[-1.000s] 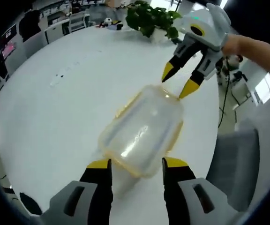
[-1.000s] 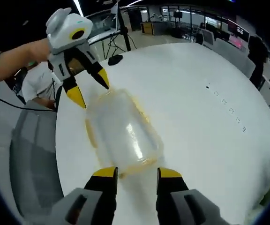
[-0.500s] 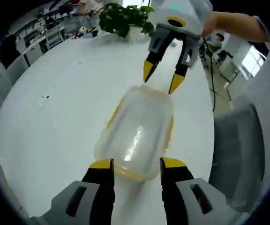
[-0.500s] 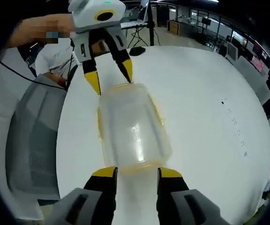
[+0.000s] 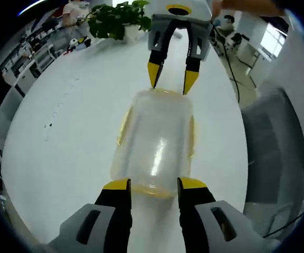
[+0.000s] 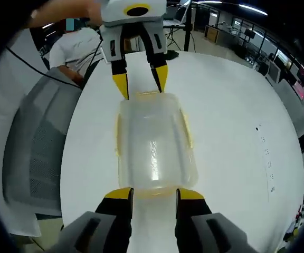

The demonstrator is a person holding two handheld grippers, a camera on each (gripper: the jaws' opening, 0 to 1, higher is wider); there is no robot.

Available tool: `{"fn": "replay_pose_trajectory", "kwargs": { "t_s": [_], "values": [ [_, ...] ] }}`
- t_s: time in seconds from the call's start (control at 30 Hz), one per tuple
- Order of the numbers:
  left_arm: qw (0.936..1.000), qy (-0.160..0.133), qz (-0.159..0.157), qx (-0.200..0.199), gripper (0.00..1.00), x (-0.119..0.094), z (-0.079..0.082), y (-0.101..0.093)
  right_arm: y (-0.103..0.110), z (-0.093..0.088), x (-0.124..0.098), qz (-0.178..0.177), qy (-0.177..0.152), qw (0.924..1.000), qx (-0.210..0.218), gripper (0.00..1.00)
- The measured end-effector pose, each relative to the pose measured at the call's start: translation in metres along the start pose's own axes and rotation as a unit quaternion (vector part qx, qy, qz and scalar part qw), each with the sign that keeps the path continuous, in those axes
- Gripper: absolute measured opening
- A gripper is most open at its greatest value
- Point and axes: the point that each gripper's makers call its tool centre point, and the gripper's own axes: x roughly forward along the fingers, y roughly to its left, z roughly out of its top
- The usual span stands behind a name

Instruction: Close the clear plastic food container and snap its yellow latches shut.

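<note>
Likely light, slick, flexible: container (image 5: pixel 154 145) flat on white desk (image 5: pixel 62 132), left gripper (image 5: pixel 153 185) open at 6 o'clock end, right gripper (image 5: pixel 170 81) open at 12; best pressed at yellow latches (image 6: pixel 186 129).

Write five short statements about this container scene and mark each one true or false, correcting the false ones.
1. The clear plastic food container lies on a white table. True.
2. The two claws face each other from opposite short ends of the container. True: the left claw sits at one end, the right claw at the other.
3. The left claw is clamped shut on a side latch. False: its jaws stand open at the container's short end.
4. The container's latches are blue. False: they are yellow.
5. A potted green plant stands at the table's far edge in the left gripper view. True.
</note>
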Motion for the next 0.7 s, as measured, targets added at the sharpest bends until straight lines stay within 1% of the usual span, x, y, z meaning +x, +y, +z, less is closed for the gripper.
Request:
{"fn": "replay_pose_trajectory", "kwargs": {
  "t_s": [0.17, 0.43, 0.53, 0.6, 0.7],
  "values": [
    [1.0000, -0.007, -0.002, 0.002, 0.31, 0.003, 0.004, 0.000, -0.004, 0.008, 0.002, -0.004, -0.014, 0.9999, 0.007, 0.26],
    [0.9997, -0.020, -0.010, 0.010, 0.30, 0.014, 0.019, -0.004, -0.003, 0.022, 0.007, 0.000, -0.025, 0.9997, 0.002, 0.26],
    [0.9994, -0.030, -0.007, 0.018, 0.30, 0.017, 0.027, -0.004, -0.002, 0.028, 0.010, -0.001, -0.034, 0.9994, -0.003, 0.26],
    [0.9992, -0.034, -0.010, 0.016, 0.30, 0.019, 0.030, -0.004, -0.001, 0.034, 0.011, 0.001, -0.043, 0.9991, -0.002, 0.26],
    [0.9992, -0.032, -0.010, 0.021, 0.31, 0.023, 0.031, -0.003, 0.001, 0.040, 0.015, 0.003, -0.048, 0.9988, -0.007, 0.25]
  ]
}}
